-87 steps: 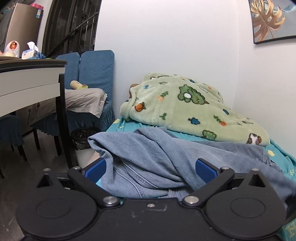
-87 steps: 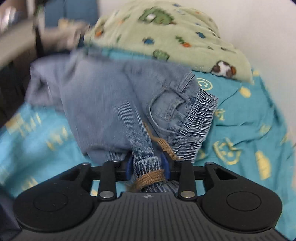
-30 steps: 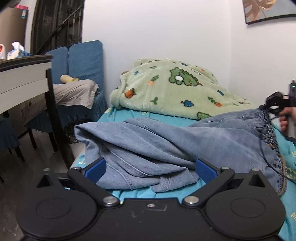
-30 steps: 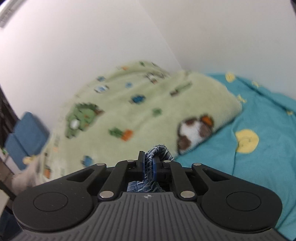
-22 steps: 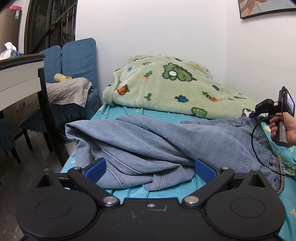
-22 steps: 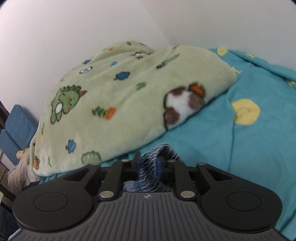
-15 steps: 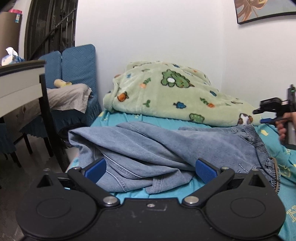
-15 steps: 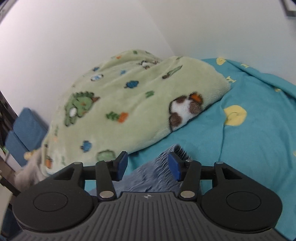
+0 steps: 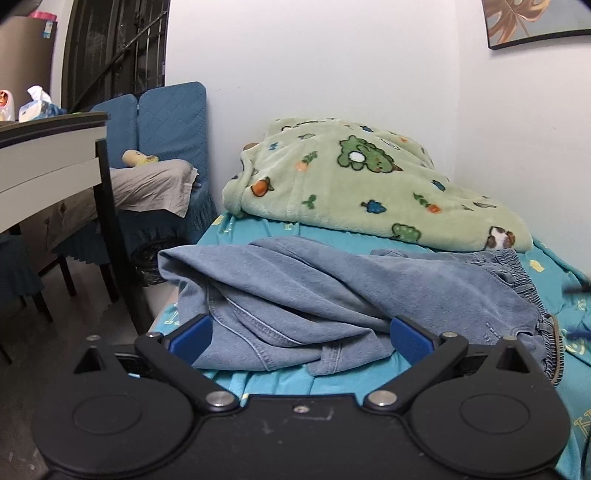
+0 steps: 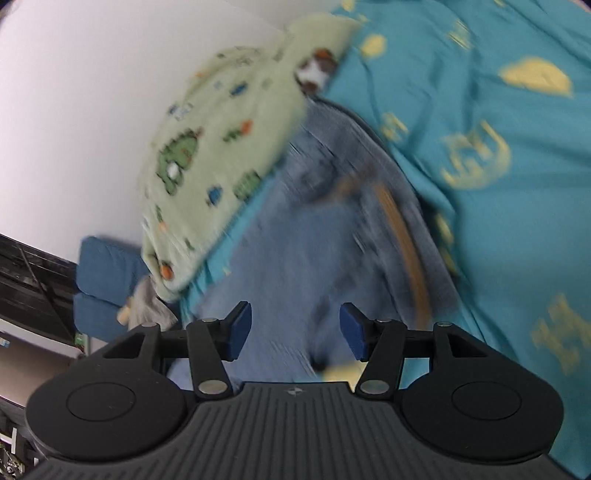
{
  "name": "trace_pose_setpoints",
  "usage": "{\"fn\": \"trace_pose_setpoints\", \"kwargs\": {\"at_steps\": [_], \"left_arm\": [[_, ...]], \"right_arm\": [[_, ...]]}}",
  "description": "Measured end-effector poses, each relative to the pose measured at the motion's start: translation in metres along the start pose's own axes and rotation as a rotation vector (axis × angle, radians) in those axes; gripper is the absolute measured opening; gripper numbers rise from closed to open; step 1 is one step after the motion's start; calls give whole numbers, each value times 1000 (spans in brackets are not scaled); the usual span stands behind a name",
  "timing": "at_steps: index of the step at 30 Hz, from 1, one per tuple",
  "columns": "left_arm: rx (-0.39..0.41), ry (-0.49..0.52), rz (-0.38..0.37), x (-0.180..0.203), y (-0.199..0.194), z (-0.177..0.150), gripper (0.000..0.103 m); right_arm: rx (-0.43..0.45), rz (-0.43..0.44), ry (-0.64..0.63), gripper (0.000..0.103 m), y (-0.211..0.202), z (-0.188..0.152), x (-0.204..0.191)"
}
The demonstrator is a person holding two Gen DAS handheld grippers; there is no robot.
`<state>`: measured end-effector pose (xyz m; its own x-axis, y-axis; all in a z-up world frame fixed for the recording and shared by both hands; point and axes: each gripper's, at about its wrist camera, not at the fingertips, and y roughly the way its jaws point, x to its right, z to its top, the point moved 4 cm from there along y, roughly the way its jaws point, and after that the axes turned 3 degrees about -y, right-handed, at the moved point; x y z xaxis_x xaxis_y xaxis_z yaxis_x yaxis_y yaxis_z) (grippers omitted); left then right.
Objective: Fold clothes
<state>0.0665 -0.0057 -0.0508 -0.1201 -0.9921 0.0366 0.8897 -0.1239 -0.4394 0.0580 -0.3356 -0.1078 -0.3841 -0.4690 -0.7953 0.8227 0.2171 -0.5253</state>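
- The blue jeans (image 9: pixel 332 295) are seen lying in a loose, crumpled heap on the teal bed sheet (image 9: pixel 258 373).
- The stretchy waistband (image 9: pixel 517 266) of the jeans is found at the right side of the heap, near the green blanket (image 9: pixel 351 184).
- The green blanket, with little animals and carrots on it, is piled up at the back of the bed against the white wall (image 9: pixel 314 55).
- The left gripper (image 9: pixel 299 334) is held low at the near edge of the bed, and its blue pads (image 9: pixel 192 334) are spread wide apart.
- Nothing is held between the left pads; the near edge of the jeans is seen in the gap between them, but whether it is touched cannot be told.
- The right gripper (image 10: pixel 295 330) is tilted over the jeans (image 10: pixel 295 258), and its view is blurred.
- Its blue pads (image 10: pixel 238 330) are opened wide too, and nothing is gripped by them.
- A tan cord (image 10: pixel 402 236) is seen along the waistband in the right view.
- A blue chair (image 9: pixel 170 118) with a grey cloth (image 9: pixel 151 184) on it is seen left of the bed, beside a white table (image 9: pixel 48 147).
- A tissue pack (image 9: pixel 37 105) is set on the table, and a picture (image 9: pixel 535 18) is hung on the wall.
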Motion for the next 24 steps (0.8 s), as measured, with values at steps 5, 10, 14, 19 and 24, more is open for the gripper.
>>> {"fn": "trace_pose_setpoints", "kwargs": {"at_steps": [5, 10, 14, 19, 24], "left_arm": [[-6, -16, -10, -3, -2, -1, 103], [-6, -17, -16, -1, 1, -1, 103], [-18, -24, -28, 0, 4, -2, 103], [-18, -42, -35, -2, 7, -3, 103], [-15, -68, -38, -6, 7, -2, 103]], "right_arm": [[-25, -36, 99, 73, 13, -17, 28], [-31, -64, 168, 75, 37, -21, 49], [-18, -91, 151, 75, 55, -16, 57], [57, -80, 172, 74, 61, -1, 64], [116, -118, 90, 36, 46, 7, 49]]}}
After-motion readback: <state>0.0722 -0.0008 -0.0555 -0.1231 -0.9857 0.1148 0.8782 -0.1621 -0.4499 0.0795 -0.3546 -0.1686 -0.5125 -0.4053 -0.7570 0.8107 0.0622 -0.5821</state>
